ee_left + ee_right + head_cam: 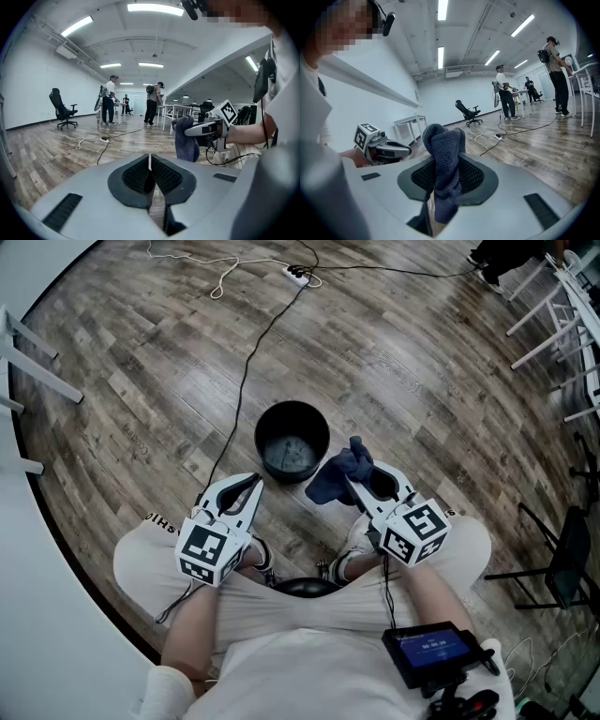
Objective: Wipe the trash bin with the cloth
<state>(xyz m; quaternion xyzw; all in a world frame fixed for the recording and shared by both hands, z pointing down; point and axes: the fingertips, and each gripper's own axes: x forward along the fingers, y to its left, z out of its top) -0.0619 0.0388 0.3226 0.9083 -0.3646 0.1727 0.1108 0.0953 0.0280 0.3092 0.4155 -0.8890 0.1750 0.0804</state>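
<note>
A black round trash bin (292,441) stands upright on the wood floor in front of the person's knees. My right gripper (354,480) is shut on a dark blue cloth (339,473), bunched up beside the bin's right rim. In the right gripper view the cloth (444,164) hangs pinched between the jaws. My left gripper (255,486) is shut with nothing in it, just below and left of the bin. From the left gripper view my right gripper (185,132) with the cloth (185,140) shows at right.
A black cable (246,371) runs across the floor from a power strip (296,276) towards the person. White table legs (553,315) stand at the far right, a black stand (562,559) lower right. An office chair (63,110) and several people are far off.
</note>
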